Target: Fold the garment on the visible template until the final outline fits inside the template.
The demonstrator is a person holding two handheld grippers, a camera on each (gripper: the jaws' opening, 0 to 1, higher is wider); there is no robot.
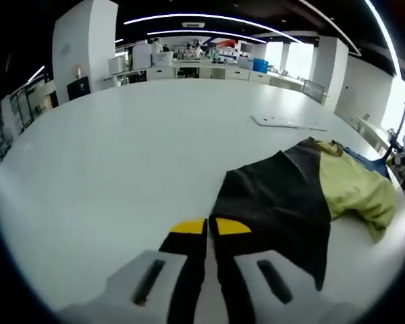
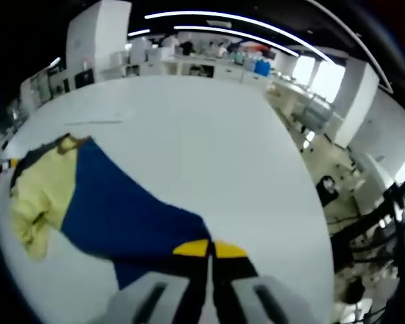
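The garment lies on the white table [image 1: 121,155]. In the left gripper view it shows a black panel [image 1: 277,196], a yellow-green part [image 1: 354,189] and a strip of blue [image 1: 364,160]. In the right gripper view it shows a wide blue panel [image 2: 121,209] and the yellow-green part [image 2: 37,196]. My left gripper [image 1: 210,226] has its yellow tips together at the black panel's near corner. My right gripper [image 2: 210,250] is closed on the blue panel's near corner. A thin pale flat sheet [image 1: 287,123] lies on the table beyond the garment, apart from it.
The table [image 2: 209,135] is large and white, with its right edge close in the right gripper view. Beyond that edge are chairs and floor [image 2: 337,202]. Benches and shelves [image 1: 189,64] stand far behind.
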